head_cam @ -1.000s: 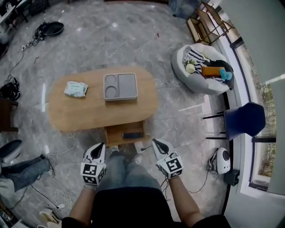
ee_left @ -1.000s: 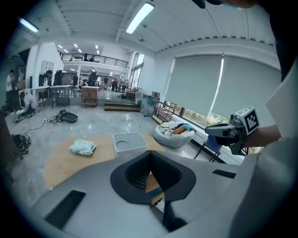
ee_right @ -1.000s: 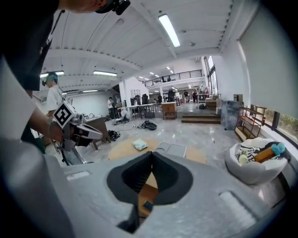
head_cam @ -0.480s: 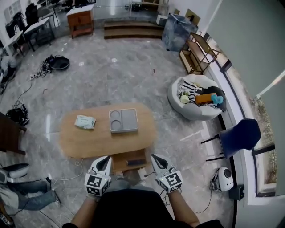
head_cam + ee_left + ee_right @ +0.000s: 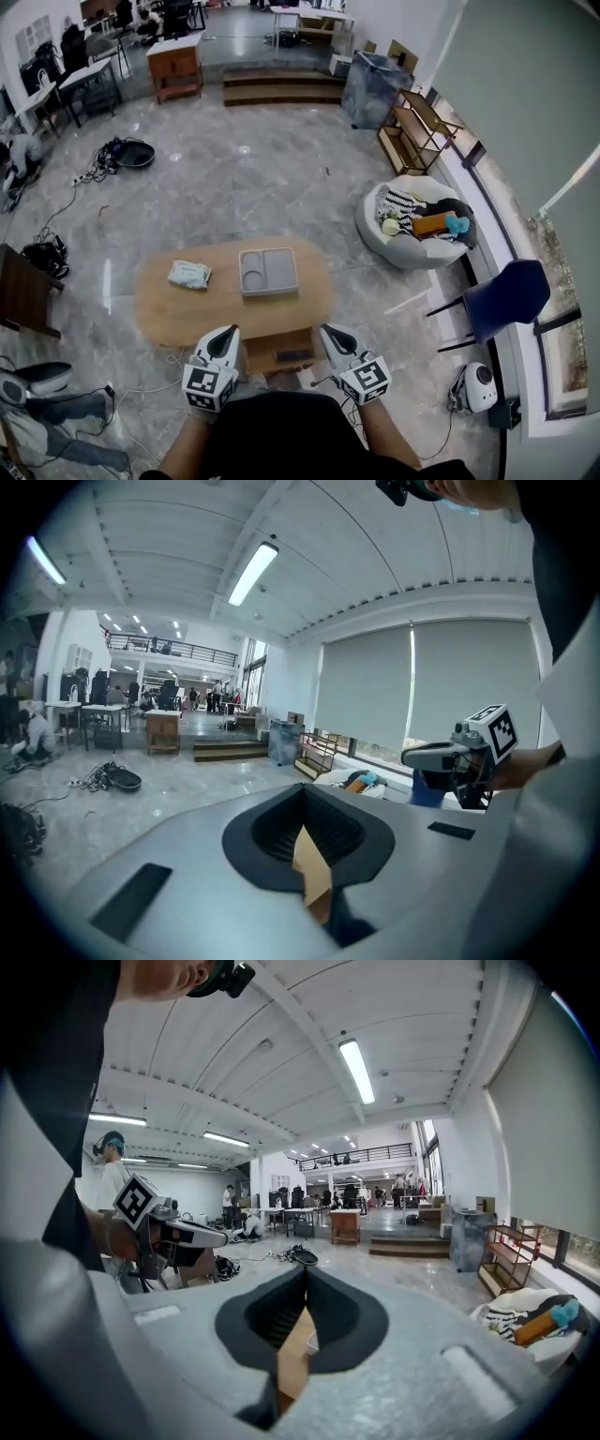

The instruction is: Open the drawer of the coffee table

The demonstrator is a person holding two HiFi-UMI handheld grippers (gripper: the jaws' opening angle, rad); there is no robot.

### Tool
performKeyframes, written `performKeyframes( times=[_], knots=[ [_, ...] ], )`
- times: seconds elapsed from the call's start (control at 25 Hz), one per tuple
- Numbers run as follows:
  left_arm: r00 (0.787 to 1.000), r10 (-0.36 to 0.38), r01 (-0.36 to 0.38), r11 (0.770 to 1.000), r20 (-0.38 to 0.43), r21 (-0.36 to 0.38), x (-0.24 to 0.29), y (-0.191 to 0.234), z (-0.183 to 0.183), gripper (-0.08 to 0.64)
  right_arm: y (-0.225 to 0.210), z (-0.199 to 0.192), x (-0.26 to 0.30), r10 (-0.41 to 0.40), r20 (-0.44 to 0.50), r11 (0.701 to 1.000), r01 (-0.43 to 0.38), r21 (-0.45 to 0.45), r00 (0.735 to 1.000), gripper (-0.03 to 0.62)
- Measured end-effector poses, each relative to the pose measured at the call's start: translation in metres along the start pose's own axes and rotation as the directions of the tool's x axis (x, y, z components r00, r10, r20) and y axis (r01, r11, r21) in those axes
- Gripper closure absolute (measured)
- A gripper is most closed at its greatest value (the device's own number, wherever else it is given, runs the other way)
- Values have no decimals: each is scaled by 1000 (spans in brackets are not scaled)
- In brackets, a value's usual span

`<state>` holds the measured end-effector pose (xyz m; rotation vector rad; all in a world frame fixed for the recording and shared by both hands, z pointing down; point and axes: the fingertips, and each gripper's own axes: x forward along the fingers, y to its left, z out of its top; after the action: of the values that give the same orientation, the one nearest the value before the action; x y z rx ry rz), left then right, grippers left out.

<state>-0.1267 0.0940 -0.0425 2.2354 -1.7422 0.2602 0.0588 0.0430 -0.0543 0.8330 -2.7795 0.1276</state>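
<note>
Wooden coffee table (image 5: 173, 305): we saw it on the grey stone floor (image 5: 234, 178), just ahead of us, oval and light brown.
Drawer (image 5: 267, 345): it stuck out, open, from under the near edge of the table. From above it showed between our two grippers.
Dark thing (image 5: 294, 355): it lay flat in the drawer, toward the right side. We could not tell what it was.
Grey tray (image 5: 281, 272): it sat on the table top, a little right of the middle.
Pale packet (image 5: 188, 274): it lay on the table top, left of the tray and apart from it.
Left gripper (image 5: 227, 334): we held it up just left of the drawer. Its jaws were pressed together with nothing in them.
Right gripper (image 5: 328, 332): we held it up just right of the drawer. Its jaws were closed tight too, and it held nothing.
White beanbag (image 5: 398, 246): it sat to the far right of the table, with a heap of things on it.
Blue chair (image 5: 506, 295): it stood well to the right of the table.
</note>
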Motion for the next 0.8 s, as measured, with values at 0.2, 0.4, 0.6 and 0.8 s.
performKeyframes(
  times=[0.2,0.4,0.6,0.8],
  knots=[
    [1000,-13,13,1000,28,10,-3,2,8,545,2,16,7,7,11,1000,-6,-17,1000,594],
    [999,20,-20,1000,41,-3,-7,7,17,545,6,24,9,10,17,999,-10,-40,1000,594],
    [999,29,-29,999,32,-14,-12,3,12,545,10,24,7,20,1,999,-20,-51,1000,594],
    [1000,23,-22,999,8,-28,-12,-7,4,545,8,20,0,30,-19,998,-31,-55,999,594]
  ],
)
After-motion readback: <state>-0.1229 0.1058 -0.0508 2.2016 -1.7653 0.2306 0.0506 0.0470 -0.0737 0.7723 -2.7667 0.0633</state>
